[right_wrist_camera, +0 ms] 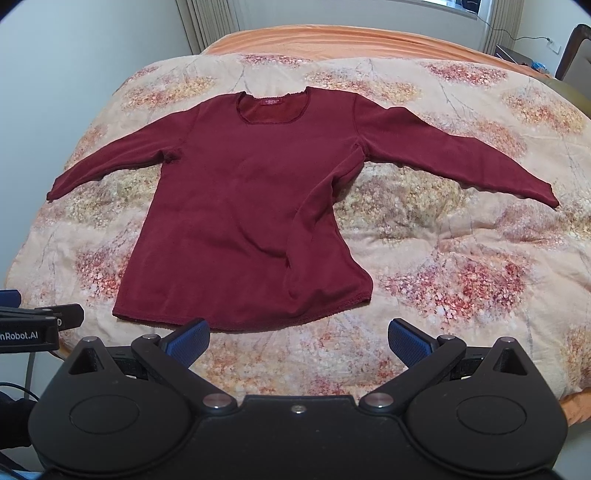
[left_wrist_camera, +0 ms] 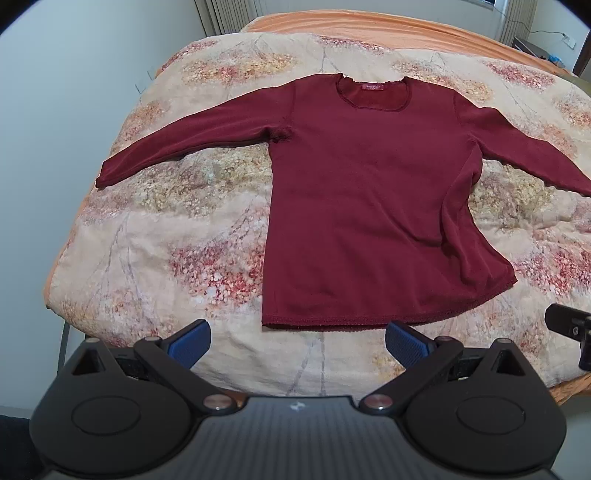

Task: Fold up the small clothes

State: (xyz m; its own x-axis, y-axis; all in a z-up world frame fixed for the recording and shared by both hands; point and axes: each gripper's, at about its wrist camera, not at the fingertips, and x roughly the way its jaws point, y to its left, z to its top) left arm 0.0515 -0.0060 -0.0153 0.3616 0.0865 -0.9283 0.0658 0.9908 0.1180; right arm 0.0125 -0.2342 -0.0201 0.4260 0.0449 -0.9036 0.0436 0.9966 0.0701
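A dark red long-sleeved top [left_wrist_camera: 362, 206] lies flat on the floral quilt [left_wrist_camera: 177, 236], neckline away from me, both sleeves spread out to the sides. It also shows in the right wrist view [right_wrist_camera: 236, 221]. My left gripper [left_wrist_camera: 297, 345] is open and empty, just short of the top's hem. My right gripper [right_wrist_camera: 298, 343] is open and empty, near the hem's right half. The right gripper's body shows at the left wrist view's right edge [left_wrist_camera: 570, 332]; the left gripper's body shows at the right wrist view's left edge [right_wrist_camera: 33, 325].
The quilt covers a bed with an orange sheet [right_wrist_camera: 332, 37] at the far end. A white wall [left_wrist_camera: 66, 110] runs along the left. Curtains [right_wrist_camera: 207, 22] hang behind the bed, and a chair [right_wrist_camera: 576, 51] stands at the far right.
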